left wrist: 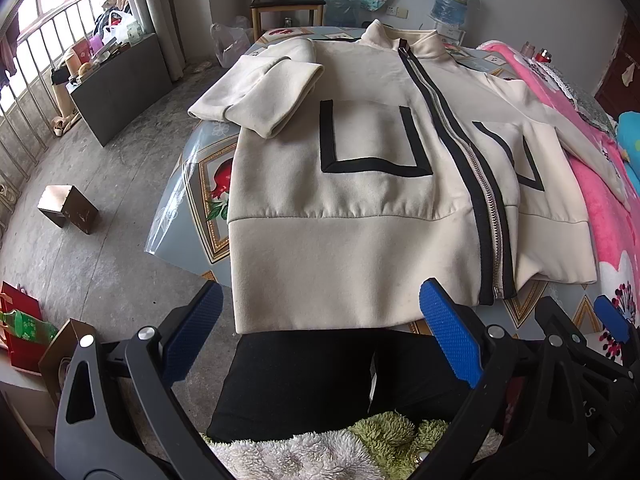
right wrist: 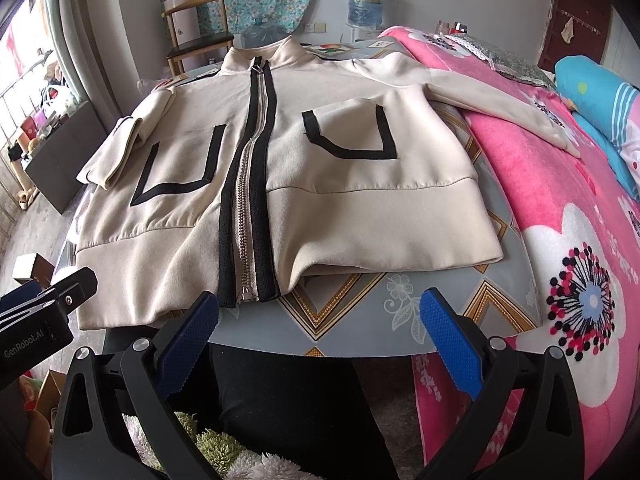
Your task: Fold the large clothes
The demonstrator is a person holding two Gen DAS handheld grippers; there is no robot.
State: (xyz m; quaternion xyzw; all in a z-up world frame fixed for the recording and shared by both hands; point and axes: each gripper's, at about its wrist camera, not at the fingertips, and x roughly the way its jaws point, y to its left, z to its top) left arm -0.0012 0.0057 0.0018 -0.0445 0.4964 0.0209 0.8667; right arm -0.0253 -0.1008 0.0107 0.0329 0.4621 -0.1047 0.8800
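Note:
A cream zip jacket [left wrist: 352,184] with black trim and two black-outlined pockets lies front up on the patterned table [left wrist: 200,184]. Its left sleeve [left wrist: 260,92] is folded in onto the chest. Its right sleeve [right wrist: 492,100] stretches out onto the pink blanket. My left gripper [left wrist: 320,332] is open and empty, just short of the hem. My right gripper [right wrist: 320,332] is open and empty, over the table edge near the hem's right half. The jacket also shows in the right wrist view [right wrist: 280,176], and the right gripper shows in the left wrist view [left wrist: 592,328].
A pink flowered blanket [right wrist: 560,208] covers the bed at the right. A wooden chair [left wrist: 286,0] stands behind the table. A dark cabinet [left wrist: 120,84] and a small cardboard box [left wrist: 68,208] stand on the concrete floor at the left. The person's black trousers [left wrist: 304,384] are below.

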